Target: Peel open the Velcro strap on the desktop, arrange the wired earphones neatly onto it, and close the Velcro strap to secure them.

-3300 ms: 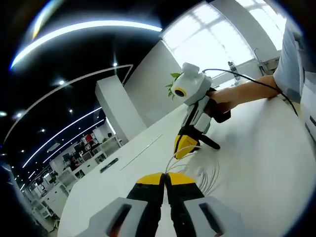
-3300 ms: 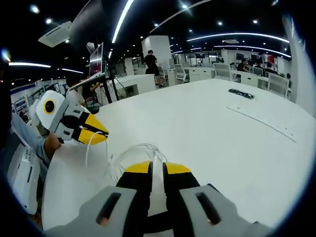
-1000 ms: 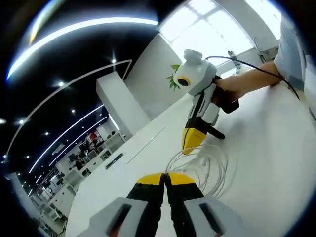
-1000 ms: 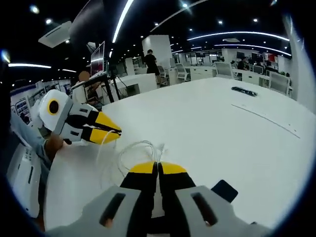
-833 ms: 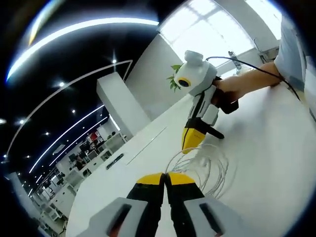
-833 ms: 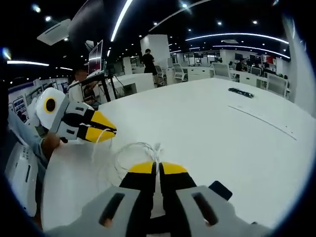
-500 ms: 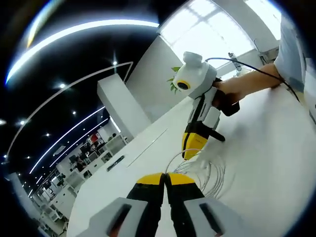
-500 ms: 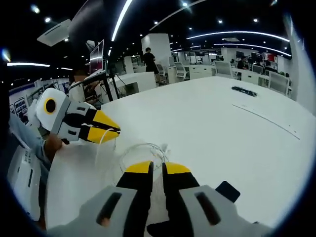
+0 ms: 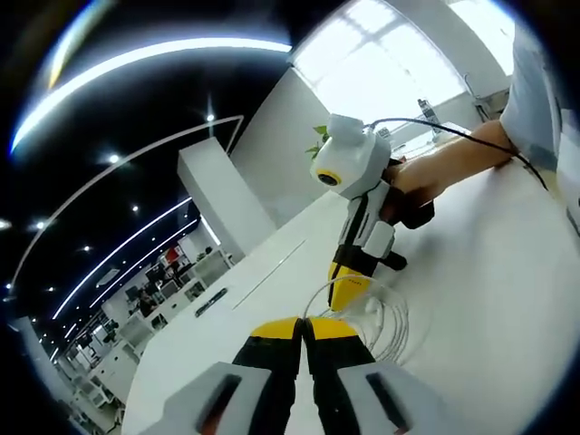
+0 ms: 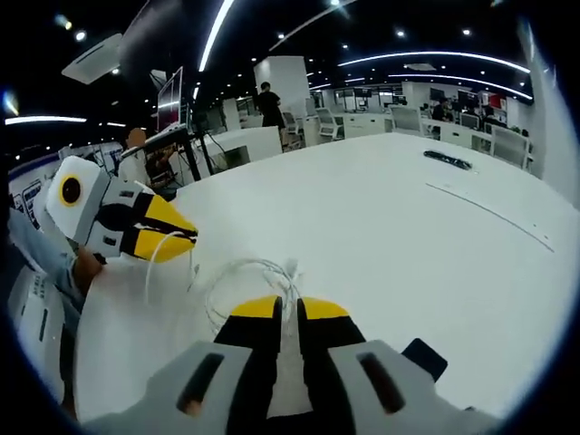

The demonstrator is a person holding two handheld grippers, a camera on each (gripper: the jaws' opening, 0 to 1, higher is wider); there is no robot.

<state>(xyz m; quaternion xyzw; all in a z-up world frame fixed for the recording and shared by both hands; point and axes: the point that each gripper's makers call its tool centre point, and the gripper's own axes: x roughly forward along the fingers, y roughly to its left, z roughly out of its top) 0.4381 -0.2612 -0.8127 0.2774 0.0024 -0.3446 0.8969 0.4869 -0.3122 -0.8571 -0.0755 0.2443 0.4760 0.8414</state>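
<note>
Rising from the bottom of the left gripper view, the left gripper (image 9: 303,328) has its yellow-tipped jaws pressed together, and a thin white wire seems to run out from between the tips, though the pinch itself is too fine to confirm. Just beyond them the wired earphones (image 9: 381,317) lie in loose white loops on the white bench (image 9: 489,299). The right gripper (image 9: 344,292) comes down into that coil from above, its yellow tips at the near edge of the loops, gripped by a person's hand (image 9: 408,181) with a bare forearm stretching back toward the right edge. A black cable runs from its white body along the arm. Farther off stand a white pillar and bright windows.

In the right gripper view, the right gripper (image 10: 288,319) has its jaws nearly closed with a narrow gap, and the earphone cord passes up through that gap. The earphones (image 10: 245,285) sit coiled just past the tips. A dark flat piece, possibly the Velcro strap (image 10: 424,357), lies on the bench (image 10: 381,227) beside the right jaw. To the left, the left gripper (image 10: 181,237) hovers over the bench with a strand of white cord hanging from its closed yellow tips. Across the room are desks, chairs and a standing person (image 10: 269,106).
</note>
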